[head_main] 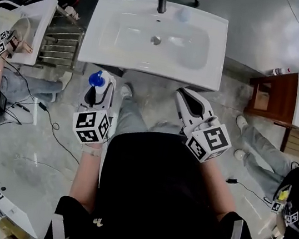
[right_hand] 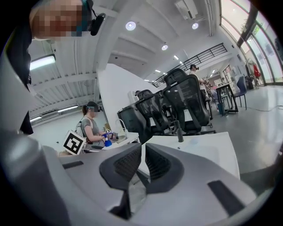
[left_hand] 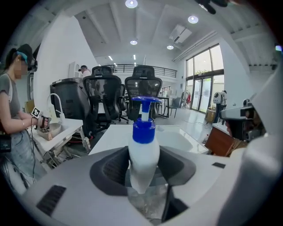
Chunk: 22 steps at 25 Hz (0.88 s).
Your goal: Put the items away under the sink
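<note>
Left tool (left_hand: 144, 167) clamping white pump bottle (left_hand: 143, 148), right tool (right_hand: 143, 163) closed, seemingly empty

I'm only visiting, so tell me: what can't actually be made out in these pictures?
Space under the sink: head view, covered by the basin top; neither gripper view looks there.
Base of the bottle: left gripper view, sunk behind the left fingers clamped on it; no label shows.
A pale round object beside the tap: head view, too small and blurred to name.
</note>
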Each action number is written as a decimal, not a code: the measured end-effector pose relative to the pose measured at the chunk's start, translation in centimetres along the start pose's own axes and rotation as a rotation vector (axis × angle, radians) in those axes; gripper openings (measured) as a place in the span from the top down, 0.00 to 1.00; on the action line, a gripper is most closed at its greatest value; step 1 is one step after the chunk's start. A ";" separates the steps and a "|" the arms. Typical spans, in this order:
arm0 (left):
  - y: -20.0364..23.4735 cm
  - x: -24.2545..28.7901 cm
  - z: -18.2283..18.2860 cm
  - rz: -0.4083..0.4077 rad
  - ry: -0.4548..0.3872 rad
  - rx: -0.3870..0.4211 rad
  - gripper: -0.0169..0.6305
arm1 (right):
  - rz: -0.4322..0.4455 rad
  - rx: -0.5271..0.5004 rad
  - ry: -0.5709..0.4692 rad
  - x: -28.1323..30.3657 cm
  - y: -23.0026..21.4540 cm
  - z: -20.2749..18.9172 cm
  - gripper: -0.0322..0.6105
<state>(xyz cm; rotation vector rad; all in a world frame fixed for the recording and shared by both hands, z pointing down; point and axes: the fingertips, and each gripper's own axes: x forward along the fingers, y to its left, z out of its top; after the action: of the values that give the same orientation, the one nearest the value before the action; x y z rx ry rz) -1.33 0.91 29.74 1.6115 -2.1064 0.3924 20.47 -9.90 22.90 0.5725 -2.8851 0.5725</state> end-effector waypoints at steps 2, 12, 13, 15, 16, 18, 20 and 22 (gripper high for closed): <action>-0.3 -1.7 -1.3 0.014 0.009 -0.013 0.65 | 0.021 0.002 0.004 -0.5 0.9 -0.7 0.88; 0.0 -6.2 -3.9 -0.017 0.040 -0.025 0.65 | 0.004 0.048 0.032 -0.9 3.9 -2.4 0.88; 0.3 -6.5 -4.2 -0.023 0.042 -0.025 0.65 | 0.002 0.051 0.038 -0.8 4.4 -2.6 0.88; 1.1 -7.0 -4.7 -0.034 0.043 -0.023 0.65 | 0.000 0.054 0.054 -0.3 5.6 -3.4 0.88; 1.6 -7.3 -5.0 -0.039 0.042 -0.020 0.65 | -0.001 0.050 0.065 0.0 6.3 -3.8 0.88; 2.9 -7.6 -6.0 -0.046 0.044 -0.017 0.65 | -0.004 0.039 0.086 1.0 7.8 -4.6 0.88; 4.2 -7.9 -7.3 -0.058 0.051 -0.022 0.65 | -0.008 0.031 0.100 1.9 9.6 -5.3 0.88; 5.4 -8.2 -8.7 -0.074 0.058 -0.030 0.65 | -0.014 0.019 0.118 2.7 11.3 -6.1 0.88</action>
<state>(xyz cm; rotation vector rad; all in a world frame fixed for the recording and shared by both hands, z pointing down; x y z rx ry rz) -3.18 13.42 33.21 1.6358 -1.9949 0.3764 13.90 1.26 25.23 0.5415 -2.7656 0.6116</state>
